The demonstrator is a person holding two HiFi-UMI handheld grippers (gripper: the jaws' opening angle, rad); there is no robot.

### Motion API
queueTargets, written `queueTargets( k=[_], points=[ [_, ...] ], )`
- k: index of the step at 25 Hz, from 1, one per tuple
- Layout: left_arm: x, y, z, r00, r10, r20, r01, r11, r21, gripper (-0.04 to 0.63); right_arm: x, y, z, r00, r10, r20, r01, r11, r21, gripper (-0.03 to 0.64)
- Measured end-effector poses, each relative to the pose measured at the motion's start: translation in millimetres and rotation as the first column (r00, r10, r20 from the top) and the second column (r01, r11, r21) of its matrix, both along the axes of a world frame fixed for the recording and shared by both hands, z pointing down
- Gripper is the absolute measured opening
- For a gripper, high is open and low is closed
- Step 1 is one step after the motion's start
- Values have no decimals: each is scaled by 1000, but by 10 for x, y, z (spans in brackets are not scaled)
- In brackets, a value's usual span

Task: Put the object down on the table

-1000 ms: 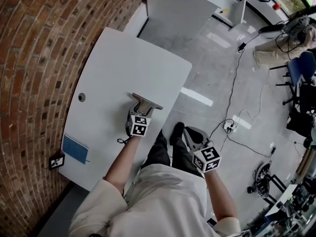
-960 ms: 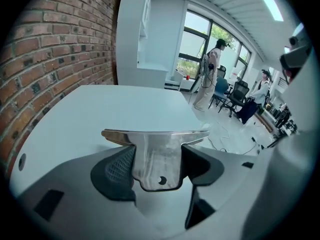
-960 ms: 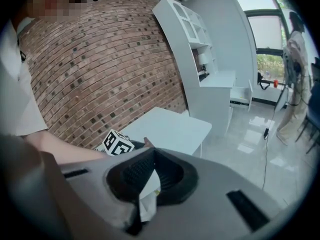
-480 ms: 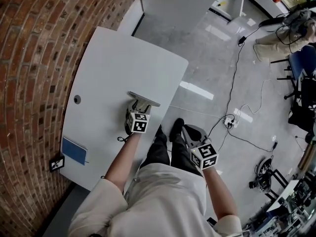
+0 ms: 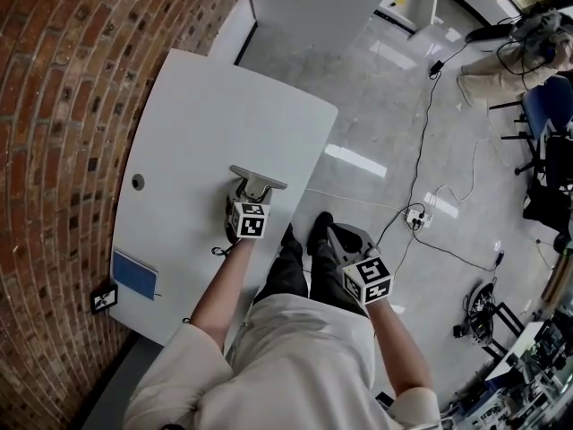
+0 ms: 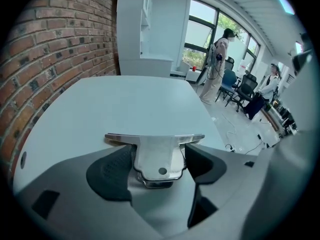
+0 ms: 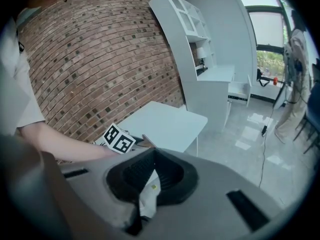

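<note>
Left claw (image 6: pixel 160 155) jaws just opened wider, shiny T-shaped metal piece (image 6: pixel 156 138) between

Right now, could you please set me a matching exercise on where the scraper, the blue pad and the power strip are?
Things:
1 scraper
2 blue pad
3 power strip

Places:
A on the floor
B on the table, by the brick wall
C on the table, at its side away from the wall

Pairs: 1-C, 2-B, 3-A
</note>
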State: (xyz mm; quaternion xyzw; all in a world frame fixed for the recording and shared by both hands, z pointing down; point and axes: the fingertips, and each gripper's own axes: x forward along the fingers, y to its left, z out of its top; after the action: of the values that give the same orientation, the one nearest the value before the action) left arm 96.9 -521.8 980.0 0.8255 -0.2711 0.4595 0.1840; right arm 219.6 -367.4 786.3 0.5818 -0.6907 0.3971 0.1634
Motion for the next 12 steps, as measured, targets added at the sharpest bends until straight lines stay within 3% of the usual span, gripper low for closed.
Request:
queueTargets(
  k=[12],
  points=[
    [-93, 193, -455, 996, 24, -81, -23, 999, 22, 324, -86, 36, -300, 998, -32, -62, 34, 998, 44, 3]
  ],
)
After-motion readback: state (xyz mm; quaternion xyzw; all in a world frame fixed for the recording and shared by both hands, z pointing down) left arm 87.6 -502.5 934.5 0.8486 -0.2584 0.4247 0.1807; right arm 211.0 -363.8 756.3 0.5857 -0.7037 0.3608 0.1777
